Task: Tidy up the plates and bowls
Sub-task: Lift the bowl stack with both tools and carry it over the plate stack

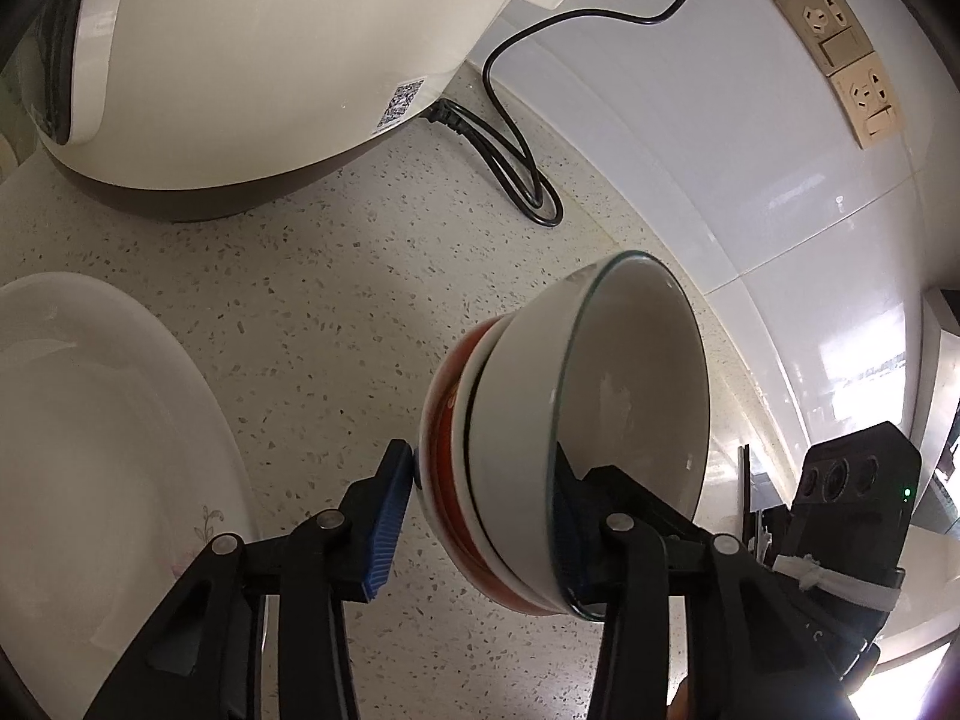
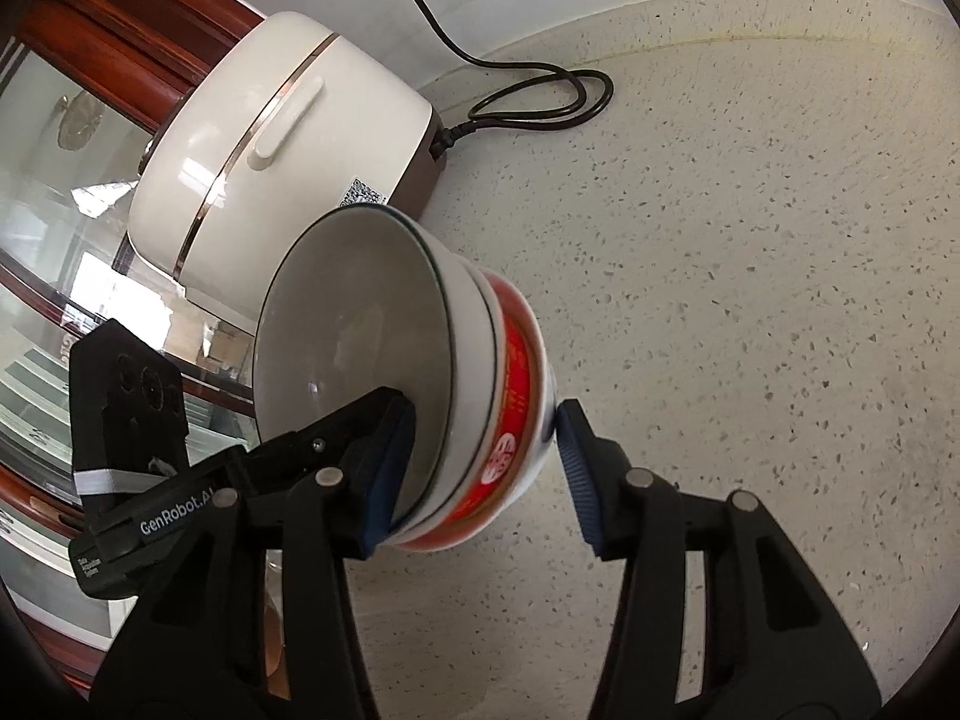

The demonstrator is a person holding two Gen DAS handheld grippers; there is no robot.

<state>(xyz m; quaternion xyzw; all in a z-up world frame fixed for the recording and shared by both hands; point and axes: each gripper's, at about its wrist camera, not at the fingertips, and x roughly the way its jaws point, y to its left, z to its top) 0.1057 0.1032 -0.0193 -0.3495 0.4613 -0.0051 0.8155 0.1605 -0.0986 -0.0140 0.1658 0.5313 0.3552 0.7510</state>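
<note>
A stack of nested bowls (image 1: 540,450), white ones with a dark rim inside a red-patterned one, is held tilted on its side above the counter. My left gripper (image 1: 480,510) is shut on the stack, one blue pad on the red bowl's outside, the other inside the white bowl. My right gripper (image 2: 480,468) grips the same stack (image 2: 420,408) from the opposite side, one pad inside the white bowl, one at the red bowl's base. A large white plate (image 1: 90,450) lies on the counter at the left of the left wrist view.
A cream rice cooker (image 1: 240,60) stands at the back on the speckled counter (image 1: 330,300), also in the right wrist view (image 2: 288,150). Its black cord (image 1: 516,150) loops to wall sockets (image 1: 840,42). A glass-fronted wooden cabinet (image 2: 60,180) is on the left.
</note>
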